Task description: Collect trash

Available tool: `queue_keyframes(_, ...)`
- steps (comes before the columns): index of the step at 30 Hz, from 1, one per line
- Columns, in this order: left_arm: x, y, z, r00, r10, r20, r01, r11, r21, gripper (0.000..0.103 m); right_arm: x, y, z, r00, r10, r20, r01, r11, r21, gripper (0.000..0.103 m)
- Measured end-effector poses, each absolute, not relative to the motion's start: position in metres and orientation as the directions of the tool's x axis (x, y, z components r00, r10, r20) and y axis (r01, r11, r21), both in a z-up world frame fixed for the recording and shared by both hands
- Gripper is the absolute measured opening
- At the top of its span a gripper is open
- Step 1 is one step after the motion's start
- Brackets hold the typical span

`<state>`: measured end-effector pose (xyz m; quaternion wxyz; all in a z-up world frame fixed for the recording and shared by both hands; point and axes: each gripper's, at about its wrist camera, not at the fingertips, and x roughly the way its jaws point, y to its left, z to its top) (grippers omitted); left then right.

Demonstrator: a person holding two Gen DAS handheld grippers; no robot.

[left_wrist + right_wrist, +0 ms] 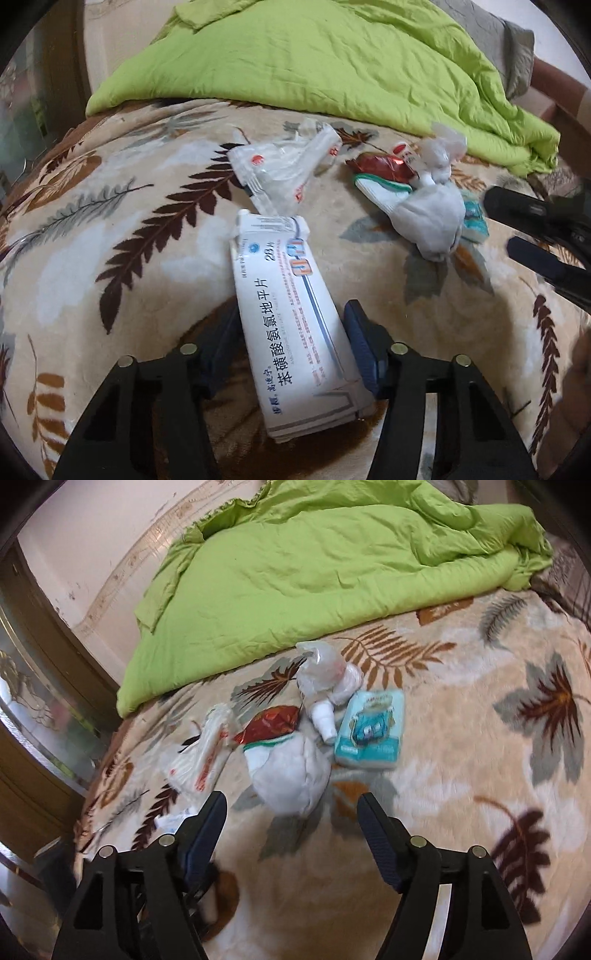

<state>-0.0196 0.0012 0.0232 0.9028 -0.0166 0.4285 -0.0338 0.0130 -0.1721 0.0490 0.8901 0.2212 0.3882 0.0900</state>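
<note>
left hand-held gripper [291, 332] clenching white medicine box [295, 317], seen clearly only in left view; right hand-held gripper [291, 812] hanging released, empty, over white wad [291, 775]; tissue pack [371, 729] showing fully only there.

white med box [295, 317] btwn left gripper [291, 336] jaws, on leaf-print blanket [110, 258]

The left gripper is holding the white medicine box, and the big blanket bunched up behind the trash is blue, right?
Almost. The left gripper does have the white medicine box between its fingers, but the blanket is bright green, not blue. Both wrist views show that.
</note>
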Motion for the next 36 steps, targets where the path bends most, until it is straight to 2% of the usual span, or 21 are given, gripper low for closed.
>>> queue_keyframes(5, -0.025, 0.013, 0.032, 0.665, -0.093, -0.741, 0.036, 0.995, -0.093, 0.052, 0.046, -0.166, 0.027, 0.636, 0.374, -0.675, 0.041, 0.858, 0.513, 0.077)
queue_keyframes(6, -0.025, 0.015, 0.033, 0.669, -0.109, -0.735, 0.036, 0.993, -0.114, 0.052, 0.05, -0.163, 0.023, 0.627, 0.368, -0.687, 0.045, 0.862, 0.504, 0.071)
queue_keyframes(7, -0.025, 0.017, 0.034, 0.674, -0.117, -0.73, 0.035, 0.991, -0.126, 0.052, 0.053, -0.161, 0.018, 0.617, 0.369, -0.695, 0.044, 0.866, 0.498, 0.058)
queue_keyframes(10, -0.024, 0.016, 0.036, 0.68, -0.13, -0.722, 0.035, 0.989, -0.145, 0.052, 0.054, -0.157, 0.016, 0.603, 0.397, -0.692, -0.003, 0.868, 0.496, 0.035)
queue_keyframes(13, -0.025, 0.014, 0.038, 0.689, -0.136, -0.712, 0.041, 0.988, -0.148, 0.052, 0.044, -0.159, 0.026, 0.627, 0.402, -0.667, -0.041, 0.873, 0.486, 0.025)
queue_keyframes(19, -0.034, 0.007, 0.045, 0.714, -0.161, -0.682, 0.091, 0.986, -0.137, 0.052, 0.006, -0.163, 0.046, 0.668, 0.368, -0.647, -0.081, 0.9, 0.429, 0.022)
queue_keyframes(25, -0.051, -0.004, 0.056, 0.753, -0.19, -0.63, 0.162, 0.981, -0.103, 0.052, -0.037, -0.18, 0.074, 0.757, 0.3, -0.581, -0.056, 0.915, 0.4, 0.022)
queue_keyframes(31, -0.06, -0.011, 0.063, 0.78, -0.189, -0.597, 0.196, 0.979, -0.054, 0.052, -0.076, -0.197, 0.078, 0.778, 0.254, -0.574, 0.011, 0.909, 0.416, 0.022)
queue_keyframes(36, -0.064, -0.021, 0.064, 0.79, -0.178, -0.586, 0.213, 0.977, -0.009, 0.052, -0.072, -0.196, 0.073, 0.767, 0.228, -0.6, 0.023, 0.924, 0.381, 0.022)
